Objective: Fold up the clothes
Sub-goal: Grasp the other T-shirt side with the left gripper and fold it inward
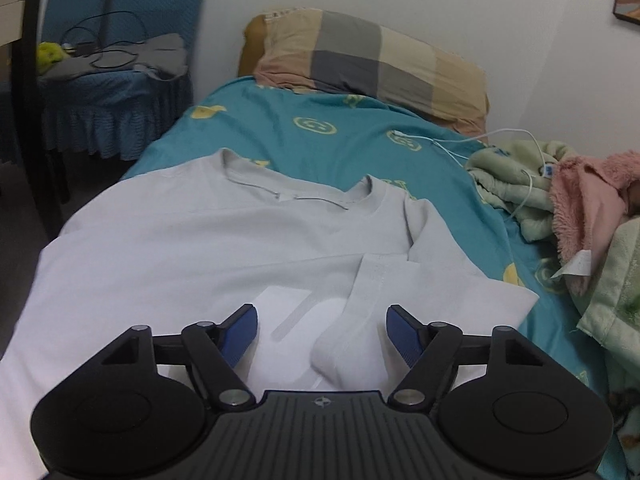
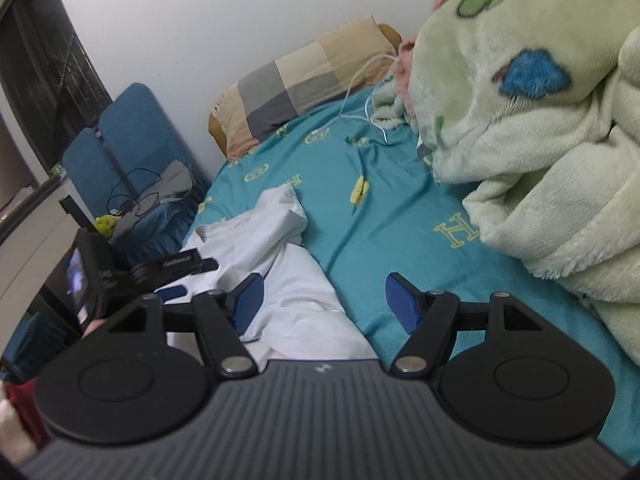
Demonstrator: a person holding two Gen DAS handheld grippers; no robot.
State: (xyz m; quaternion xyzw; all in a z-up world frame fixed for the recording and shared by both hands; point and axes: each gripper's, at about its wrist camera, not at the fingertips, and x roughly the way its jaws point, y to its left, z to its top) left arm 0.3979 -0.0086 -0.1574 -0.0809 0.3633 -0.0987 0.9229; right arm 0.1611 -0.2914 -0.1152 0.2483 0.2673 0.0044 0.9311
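Observation:
A pale grey-white T-shirt (image 1: 192,248) lies flat on the teal bed sheet (image 1: 320,136), collar toward the pillow, with its right sleeve (image 1: 360,304) folded in over the body. My left gripper (image 1: 322,332) is open just above the shirt, its blue pads either side of the folded sleeve's end. In the right wrist view the shirt (image 2: 280,240) lies at the left of the bed. My right gripper (image 2: 324,300) is open and empty above the shirt's right edge and the sheet (image 2: 400,216). The left gripper's body (image 2: 120,272) shows at the left.
A checked pillow (image 1: 372,60) lies at the head of the bed by the white wall. A heaped green and pink blanket (image 2: 540,120) fills the right side, with a white cable (image 1: 500,136) across it. A blue-covered chair (image 1: 112,92) with cables stands left of the bed.

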